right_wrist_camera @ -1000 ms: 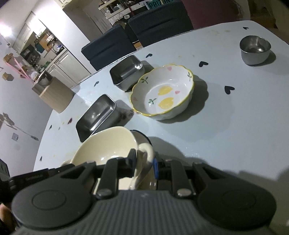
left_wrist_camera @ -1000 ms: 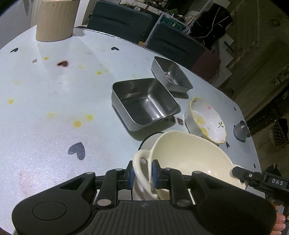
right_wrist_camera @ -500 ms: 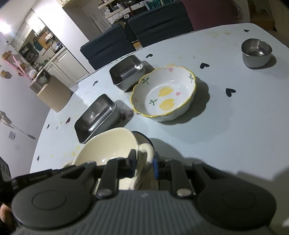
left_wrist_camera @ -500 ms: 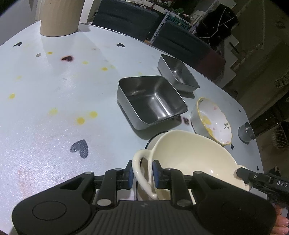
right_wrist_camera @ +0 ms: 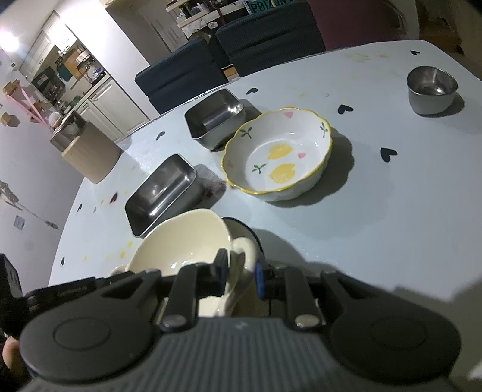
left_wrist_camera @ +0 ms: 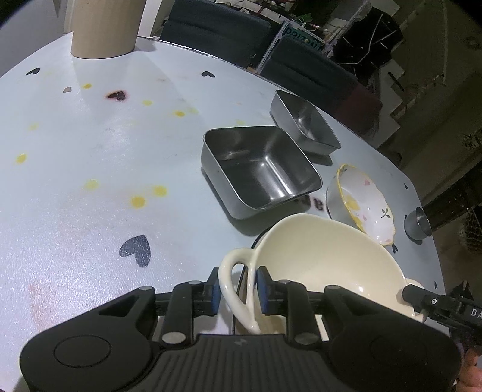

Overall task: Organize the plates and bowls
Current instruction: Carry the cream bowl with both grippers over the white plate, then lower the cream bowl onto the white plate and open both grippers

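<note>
A cream two-handled bowl (left_wrist_camera: 325, 259) sits tilted at the near edge of the table, on top of a dark-rimmed dish (right_wrist_camera: 244, 229) that it mostly hides. My left gripper (left_wrist_camera: 238, 289) straddles the bowl's left handle; its jaws are opening and the pads stand just off the handle. In the right wrist view the cream bowl (right_wrist_camera: 180, 241) has its other handle pinched in my right gripper (right_wrist_camera: 241, 271), which is shut on it. Beyond stand a lemon-patterned bowl (left_wrist_camera: 361, 208) (right_wrist_camera: 280, 153), two square steel trays (left_wrist_camera: 259, 169) (left_wrist_camera: 304, 120) and a small steel cup (right_wrist_camera: 430, 87).
A beige ribbed container (left_wrist_camera: 105, 27) stands at the table's far left corner. Dark chairs (right_wrist_camera: 186, 75) line the far side. The pale blue tabletop (left_wrist_camera: 90, 150) carries heart marks and yellow spots. A hand shows at the lower left of the right wrist view.
The left gripper's pads have spread slightly wider around the bowl's handle, and the left view has drawn back a little. The right gripper keeps its hold unchanged.
</note>
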{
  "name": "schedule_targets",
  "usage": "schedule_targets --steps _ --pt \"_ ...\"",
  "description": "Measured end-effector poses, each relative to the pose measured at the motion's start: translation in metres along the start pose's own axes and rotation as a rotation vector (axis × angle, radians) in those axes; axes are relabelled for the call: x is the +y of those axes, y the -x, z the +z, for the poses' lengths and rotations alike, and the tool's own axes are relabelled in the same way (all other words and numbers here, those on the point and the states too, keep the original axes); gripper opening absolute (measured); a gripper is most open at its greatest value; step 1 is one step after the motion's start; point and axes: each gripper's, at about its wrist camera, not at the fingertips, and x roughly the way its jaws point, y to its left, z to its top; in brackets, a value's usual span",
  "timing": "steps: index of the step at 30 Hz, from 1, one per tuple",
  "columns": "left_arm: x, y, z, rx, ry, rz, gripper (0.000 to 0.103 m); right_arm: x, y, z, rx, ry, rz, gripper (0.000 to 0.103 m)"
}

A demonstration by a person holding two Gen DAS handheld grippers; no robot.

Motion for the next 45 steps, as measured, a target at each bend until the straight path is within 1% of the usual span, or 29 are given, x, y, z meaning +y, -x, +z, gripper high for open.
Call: schedule_targets --steps 5,14,27,39,41,43,45 --pt "-0.001 0.000 0.000 0.005 -0.002 0.011 0.027 0.002 0.001 0.000 0.001 0.014 -0.002 0.022" --pt "-0.006 0.001 -0.002 0.009 -0.041 0.025 0.027 0.003 -0.006 -0.001 0.052 0.035 -0.042 0.025" --pt "-0.009 0.001 -0.002 0.019 -0.068 0.025 0.026 0.003 -0.011 -0.004 0.089 0.065 -0.097 0.028" --pt "-0.012 0.003 -0.004 0.024 -0.093 0.017 0.024 0.003 -0.012 -0.004 0.103 0.083 -0.118 0.030" --pt "-0.014 0.005 -0.004 0.019 -0.104 0.008 0.023 0.004 -0.015 -0.004 0.116 0.094 -0.137 0.031" --pt "-0.015 0.005 -0.005 0.022 -0.109 0.014 0.023 0.006 -0.021 -0.005 0.138 0.118 -0.174 0.034" --pt "-0.014 0.005 -0.004 0.024 -0.110 0.014 0.022 0.008 -0.020 -0.007 0.129 0.144 -0.184 0.034"
